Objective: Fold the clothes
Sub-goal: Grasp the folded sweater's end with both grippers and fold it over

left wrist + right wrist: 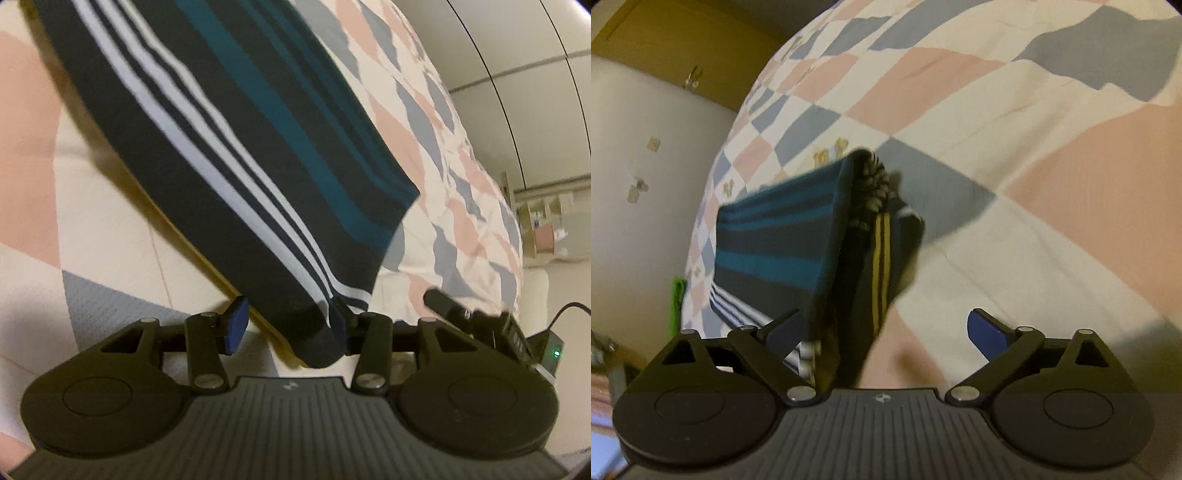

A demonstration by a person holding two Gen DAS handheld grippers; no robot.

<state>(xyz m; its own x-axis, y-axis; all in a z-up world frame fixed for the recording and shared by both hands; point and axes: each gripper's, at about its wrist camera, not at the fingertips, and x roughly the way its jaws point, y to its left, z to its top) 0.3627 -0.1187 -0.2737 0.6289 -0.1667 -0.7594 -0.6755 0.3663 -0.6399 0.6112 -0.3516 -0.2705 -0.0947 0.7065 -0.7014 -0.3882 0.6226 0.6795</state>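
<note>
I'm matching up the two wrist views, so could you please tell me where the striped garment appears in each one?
Left wrist view: the striped garment runs from the upper left down to the centre, its end between the left tool's fingers.
Right wrist view: it hangs left of centre, beside the right tool's left finger.
Shared landmark: the checked bedspread behind it.
</note>
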